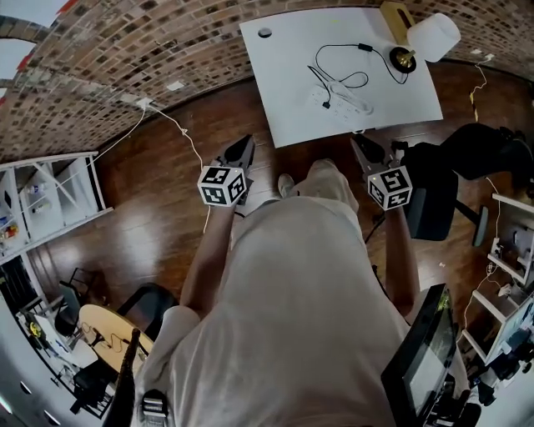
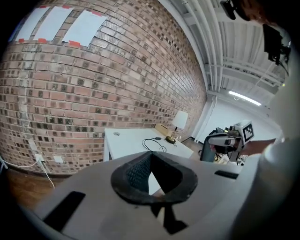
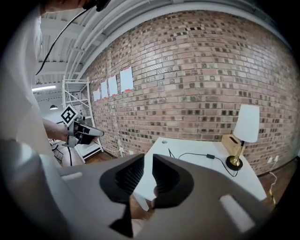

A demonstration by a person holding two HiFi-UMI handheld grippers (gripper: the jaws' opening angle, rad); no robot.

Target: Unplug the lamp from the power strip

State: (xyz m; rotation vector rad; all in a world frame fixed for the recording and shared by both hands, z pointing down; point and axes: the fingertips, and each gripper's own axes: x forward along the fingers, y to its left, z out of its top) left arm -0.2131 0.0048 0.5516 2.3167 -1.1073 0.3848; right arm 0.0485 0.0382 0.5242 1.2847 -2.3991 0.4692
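A lamp with a white shade (image 1: 434, 35) and brass base (image 1: 403, 58) stands at the far right corner of the white table (image 1: 284, 100). Its black cord (image 1: 342, 62) loops toward a white power strip (image 1: 346, 98) lying mid-table. Both grippers hover short of the table's near edge, close to the person's body. My left gripper (image 1: 248, 142) has its tips together and holds nothing. My right gripper (image 1: 359, 140) shows a narrow gap with nothing in it. From the right gripper view (image 3: 147, 159) the lamp (image 3: 247, 124) is ahead to the right; from the left gripper view (image 2: 151, 154) the lamp (image 2: 179, 119) is far off.
A wooden box (image 1: 396, 18) sits behind the lamp. A black office chair (image 1: 442, 179) stands right of the person. White shelving (image 1: 50, 200) is on the left. A white cable (image 1: 179, 129) runs from a wall socket across the wooden floor. The brick wall (image 3: 201, 70) backs the table.
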